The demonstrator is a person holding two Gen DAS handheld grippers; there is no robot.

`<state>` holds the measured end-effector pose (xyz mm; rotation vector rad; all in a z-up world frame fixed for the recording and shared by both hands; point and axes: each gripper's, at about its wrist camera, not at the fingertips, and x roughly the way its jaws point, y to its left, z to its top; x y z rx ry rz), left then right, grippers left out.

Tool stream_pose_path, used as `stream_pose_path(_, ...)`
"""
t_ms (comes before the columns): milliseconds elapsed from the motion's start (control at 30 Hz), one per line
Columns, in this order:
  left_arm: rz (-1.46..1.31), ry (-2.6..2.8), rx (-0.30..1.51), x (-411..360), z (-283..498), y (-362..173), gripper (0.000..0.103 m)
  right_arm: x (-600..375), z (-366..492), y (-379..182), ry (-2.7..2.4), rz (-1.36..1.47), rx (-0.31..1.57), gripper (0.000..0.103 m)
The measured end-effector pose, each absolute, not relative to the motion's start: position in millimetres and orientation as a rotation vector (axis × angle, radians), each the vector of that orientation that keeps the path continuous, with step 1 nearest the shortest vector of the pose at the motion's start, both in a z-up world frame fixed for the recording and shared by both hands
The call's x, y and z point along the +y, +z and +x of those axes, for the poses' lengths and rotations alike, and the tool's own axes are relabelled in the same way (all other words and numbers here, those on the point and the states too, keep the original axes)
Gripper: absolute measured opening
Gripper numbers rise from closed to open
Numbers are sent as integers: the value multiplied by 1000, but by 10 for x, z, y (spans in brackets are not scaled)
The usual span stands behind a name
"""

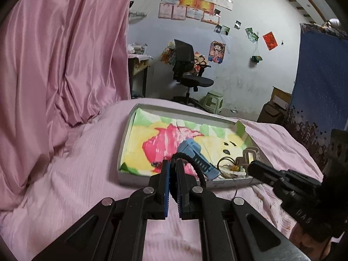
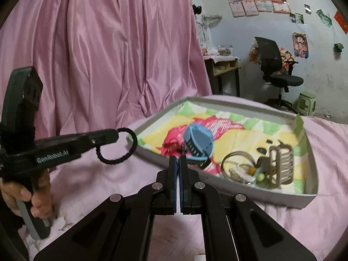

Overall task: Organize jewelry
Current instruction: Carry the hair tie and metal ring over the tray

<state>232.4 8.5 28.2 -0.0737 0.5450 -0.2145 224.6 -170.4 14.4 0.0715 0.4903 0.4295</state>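
Black braided elastic hair loop (image 2: 117, 146), pinched at one edge in the left tool (image 1: 171, 163), hanging in the air above the pink bed sheet (image 2: 121, 180), just short of the near-left corner of the shallow white cardboard box (image 2: 304, 200). Inside the box, on a bright cartoon-printed cloth (image 2: 239, 130): blue plastic wristwatch (image 2: 196, 140) near the middle, beige plastic claw clip (image 2: 280, 165) and a thin gold-toned ring with small beads (image 2: 241, 163) toward the right corner. Right tool (image 2: 178, 158) closed on nothing, poised near the box's front wall. Pink satin curtain (image 2: 108, 43) behind.
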Motion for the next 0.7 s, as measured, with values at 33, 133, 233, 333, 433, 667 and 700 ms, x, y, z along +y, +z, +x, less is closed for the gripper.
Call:
stream_pose_path(33,-75,-214,543,80,2338,284,6,-1739,2245,174,425,84,480,2)
stream_pose_path(133,-86,-209,540,79,2388,299,6,-1827,2247,232,406,110,458,2)
stream_pose_path(233,-99,-198,522,70,2463,339,6,-1930,2264,274,375,132,433,2)
stream_pose_path(333,-132,-188,498,63,2559,396,6,-2011,2297,295,336,139,415,2)
stream_pose_path(433,-197,-173,475,51,2674,409,6,-2094,2335,313,296,148,398,2)
stream_pose_path(667,-230,-154,521,56,2891,185,6,-2227,2485,273,205,149,379,2)
stream_pose_path(700,-236,-153,533,63,2925,155,6,-2236,2515,259,198,150,384,2)
